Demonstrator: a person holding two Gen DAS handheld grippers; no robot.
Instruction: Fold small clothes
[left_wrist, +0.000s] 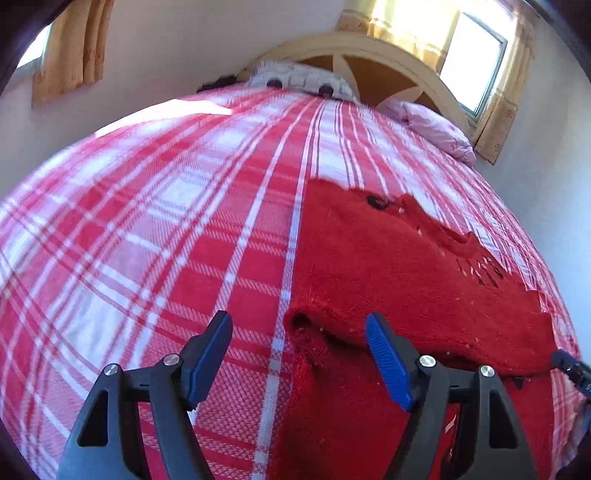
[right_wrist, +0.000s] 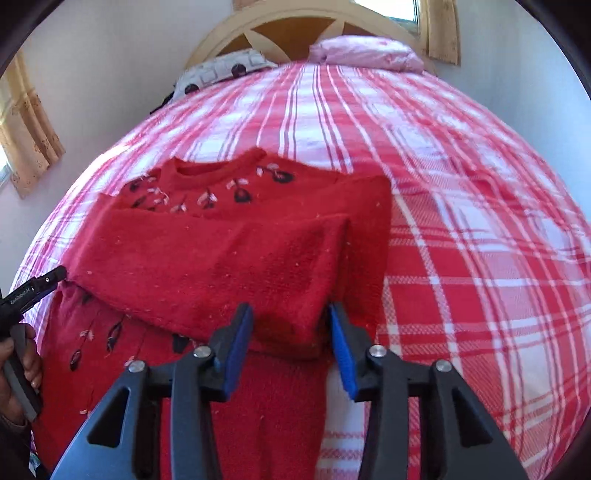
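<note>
A red knit sweater (right_wrist: 207, 258) with dark embroidered flowers lies on the plaid bed, its sleeves folded across the chest. In the left wrist view the sweater (left_wrist: 406, 266) fills the right half. My left gripper (left_wrist: 299, 332) is open, its fingers on either side of the folded sleeve's left end, low over the bed. My right gripper (right_wrist: 291, 325) is open around the folded sleeve's cuff end; the cloth sits between the blue pads (right_wrist: 236, 347). The left gripper's tip shows in the right wrist view (right_wrist: 48, 280) at the sweater's left edge.
The bed (right_wrist: 480, 240) has a red and white plaid cover. A patterned pillow (right_wrist: 221, 70) and a pink pillow (right_wrist: 365, 51) lie by the wooden headboard (right_wrist: 295, 26). Walls and curtained windows stand on both sides.
</note>
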